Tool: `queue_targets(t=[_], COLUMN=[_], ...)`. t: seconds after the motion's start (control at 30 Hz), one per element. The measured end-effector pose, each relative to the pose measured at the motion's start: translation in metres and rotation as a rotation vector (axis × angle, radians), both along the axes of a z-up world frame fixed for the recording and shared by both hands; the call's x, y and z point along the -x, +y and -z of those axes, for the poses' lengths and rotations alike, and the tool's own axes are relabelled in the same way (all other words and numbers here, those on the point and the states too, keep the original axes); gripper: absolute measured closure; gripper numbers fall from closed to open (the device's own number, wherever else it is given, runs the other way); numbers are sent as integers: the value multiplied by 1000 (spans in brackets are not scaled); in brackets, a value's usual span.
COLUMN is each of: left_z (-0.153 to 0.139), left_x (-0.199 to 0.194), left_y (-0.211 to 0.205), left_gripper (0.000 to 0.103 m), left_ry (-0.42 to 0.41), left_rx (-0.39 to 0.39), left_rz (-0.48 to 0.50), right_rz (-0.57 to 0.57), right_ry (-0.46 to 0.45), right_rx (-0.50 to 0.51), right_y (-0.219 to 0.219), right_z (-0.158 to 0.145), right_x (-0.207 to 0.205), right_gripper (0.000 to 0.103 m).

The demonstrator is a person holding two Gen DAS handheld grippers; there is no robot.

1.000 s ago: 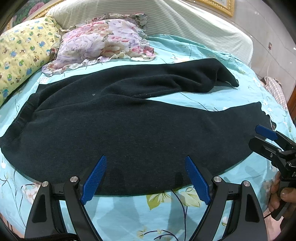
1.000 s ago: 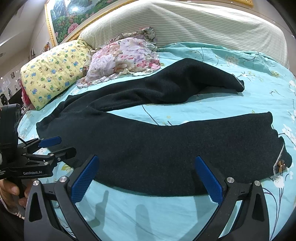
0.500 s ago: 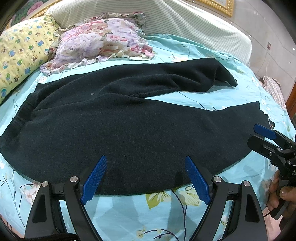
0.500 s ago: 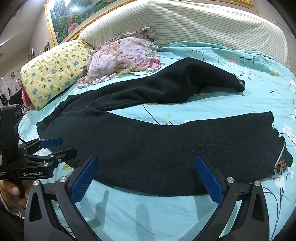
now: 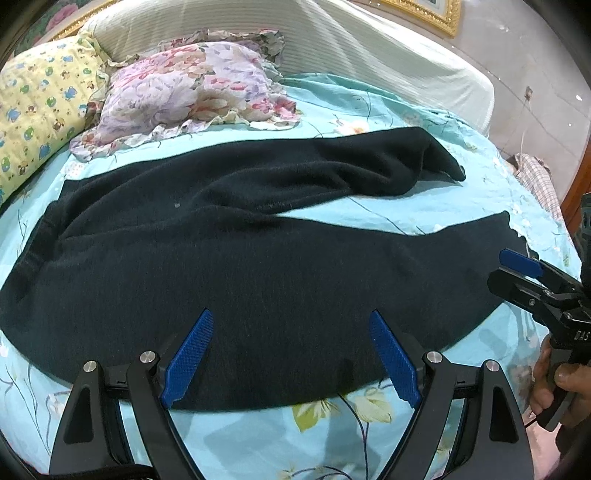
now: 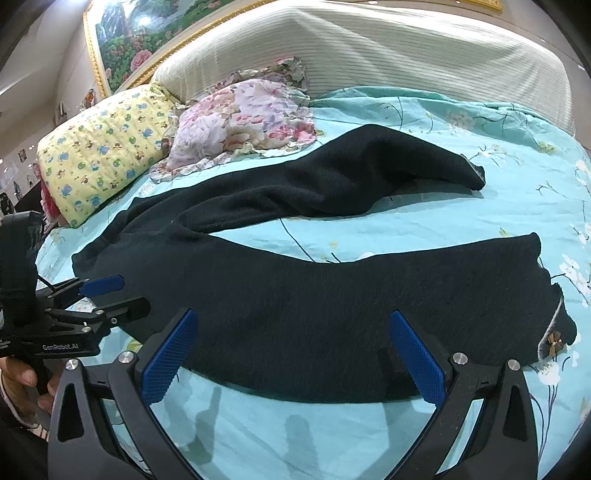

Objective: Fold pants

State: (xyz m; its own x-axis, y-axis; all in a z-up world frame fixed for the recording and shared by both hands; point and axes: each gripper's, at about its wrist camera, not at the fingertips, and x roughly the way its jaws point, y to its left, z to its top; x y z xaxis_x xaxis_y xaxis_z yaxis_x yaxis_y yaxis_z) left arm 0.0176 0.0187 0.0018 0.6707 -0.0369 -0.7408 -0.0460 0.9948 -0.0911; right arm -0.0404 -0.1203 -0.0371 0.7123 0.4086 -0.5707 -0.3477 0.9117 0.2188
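Dark navy pants [image 5: 258,258] lie spread on the turquoise floral bed sheet [image 5: 406,214], waistband at the left, two legs running right and apart; they also show in the right wrist view [image 6: 332,302]. The far leg [image 6: 369,177] is rumpled. The near leg's cuff [image 6: 554,332] has a small brown trim. My left gripper [image 5: 291,350] is open over the near edge of the pants' seat. My right gripper [image 6: 291,350] is open over the near leg's lower edge. Each gripper shows in the other's view, the right one [image 5: 517,273] near the cuff and the left one [image 6: 107,295] near the waistband.
A floral pillow [image 5: 184,85] and a yellow patterned pillow [image 5: 33,114] lie at the head of the bed, against a striped headboard [image 6: 369,48]. A framed painting [image 6: 129,33] hangs on the wall. A plaid cloth [image 5: 539,181] lies beyond the bed's right edge.
Both grippers have barely shifted and stay open; the view has crept slightly toward the pants. The pants have not moved.
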Motion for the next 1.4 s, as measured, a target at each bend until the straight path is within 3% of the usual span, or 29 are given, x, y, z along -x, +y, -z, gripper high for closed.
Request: queue_targets(t=[0.3, 0.57, 0.83, 1.07, 1.23, 1.4], left_z=[-19, -41, -54, -51, -46, -30], left_x=[-28, -74, -131, -194, -235, -277], left_y=[2, -1, -16, -25, -30, -34], left_gripper=[16, 16, 16, 16, 16, 16], left_ry=[-30, -33, -26, 38, 89, 178], left_rx=[-35, -66, -97, -105, -107, -88], left_rz=[92, 224, 390, 482, 603, 705], right_rz=[59, 135, 211, 270, 317, 354], right_ry=[98, 106, 195, 323, 399, 454], right_rx=[-41, -40, -198, -373, -503, -559], right_y=[-15, -30, -61, -91, -112, -124], right_z=[-8, -28, -40, -35, -26, -18], right_x=[-22, -49, -92, -136, -165, -191], right_gripper=[0, 0, 0, 0, 0, 0])
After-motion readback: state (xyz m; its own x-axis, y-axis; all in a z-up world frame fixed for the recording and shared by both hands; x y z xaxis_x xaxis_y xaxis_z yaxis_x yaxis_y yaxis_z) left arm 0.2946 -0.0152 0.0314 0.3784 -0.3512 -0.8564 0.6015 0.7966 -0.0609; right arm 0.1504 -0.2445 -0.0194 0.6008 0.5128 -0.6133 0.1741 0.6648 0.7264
